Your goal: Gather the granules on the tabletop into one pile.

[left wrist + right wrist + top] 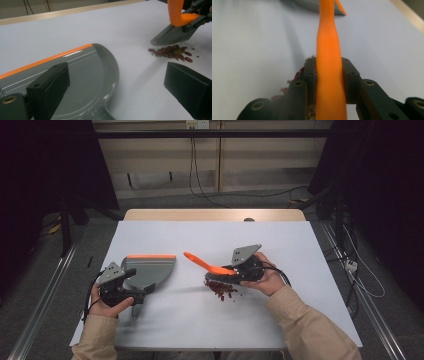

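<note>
Brush (pixel 329 75) clamped in right tool (pixel 329 75); beans (pixel 172 52) beside dustpan (pixel 82 82)

Open tabletop (pixel 210 315) is left between the two sets of jaws; it is obstructed beside the left jaws by the dustpan (pixel 150 272), under the right jaws by scattered beans (pixel 220 289).

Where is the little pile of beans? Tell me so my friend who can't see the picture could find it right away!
Look at the white table, then the person's right gripper, which holds an orange-handled brush. Just under the brush's grey bristles, on the side nearest the person, lies the pile of beans. It is the one cluster of small dark red bits; the grey dustpan sits apart, to the left.
</note>
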A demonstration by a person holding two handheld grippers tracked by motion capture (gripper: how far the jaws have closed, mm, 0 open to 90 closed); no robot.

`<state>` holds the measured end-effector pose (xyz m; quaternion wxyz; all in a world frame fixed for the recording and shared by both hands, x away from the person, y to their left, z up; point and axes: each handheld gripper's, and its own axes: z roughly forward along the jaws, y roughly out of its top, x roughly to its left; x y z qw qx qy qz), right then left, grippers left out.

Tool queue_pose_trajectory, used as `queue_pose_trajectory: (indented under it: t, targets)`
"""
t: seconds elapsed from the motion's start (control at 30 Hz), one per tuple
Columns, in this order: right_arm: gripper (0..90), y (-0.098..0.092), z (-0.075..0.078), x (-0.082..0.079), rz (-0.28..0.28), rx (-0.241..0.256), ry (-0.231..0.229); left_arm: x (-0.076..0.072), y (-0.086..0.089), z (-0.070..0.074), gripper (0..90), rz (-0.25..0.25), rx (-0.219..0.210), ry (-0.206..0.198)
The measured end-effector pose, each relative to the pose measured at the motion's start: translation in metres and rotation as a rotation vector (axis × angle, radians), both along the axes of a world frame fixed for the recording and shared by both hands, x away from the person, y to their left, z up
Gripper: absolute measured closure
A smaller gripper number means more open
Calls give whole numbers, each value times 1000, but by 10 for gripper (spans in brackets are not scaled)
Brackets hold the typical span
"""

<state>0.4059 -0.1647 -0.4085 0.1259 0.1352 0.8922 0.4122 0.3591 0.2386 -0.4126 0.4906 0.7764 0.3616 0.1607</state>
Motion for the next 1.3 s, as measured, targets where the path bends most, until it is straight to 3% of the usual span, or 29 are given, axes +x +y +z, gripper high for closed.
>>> queue_pose_trajectory:
  t: [0.1, 0.27, 0.37, 0.43, 0.47, 0.67, 0.9, 1.03, 1.1, 1.23, 1.3]
  targets:
    - [711, 5, 2, 8, 0, 16, -11, 0, -1, 0, 64, -2, 0, 2]
    - [711, 25, 0, 26, 26, -11, -29, 1, 0, 0, 63, 0, -6, 3]
    - [711, 38, -3, 35, 58, -44, -45, 1, 2, -1, 64, 5, -9, 5]
    - [711, 46, -8, 38, 81, -80, -27, 1, 3, -1, 64, 6, -8, 6]
    - [711, 49, -10, 38, 94, -62, 0, 1, 4, -1, 64, 8, -11, 4]
    - [710, 45, -7, 29, 142, -86, 30, 0, 5, 0, 63, 11, -16, 5]
    - [711, 36, -5, 13, 162, -105, 27, 0, 4, 0, 63, 10, -14, 4]
    - [711, 27, -5, 13, 96, -66, 23, 0, 4, 1, 63, 10, -14, 1]
    - [711, 20, -4, 16, 43, -9, 39, 0, 3, 0, 63, 10, -14, 1]
    - [711, 12, 3, 18, -107, 82, 72, 1, 3, 0, 63, 5, -12, 0]
    - [711, 12, 7, 17, -186, 143, 111, 1, 3, 0, 64, 5, -12, -1]
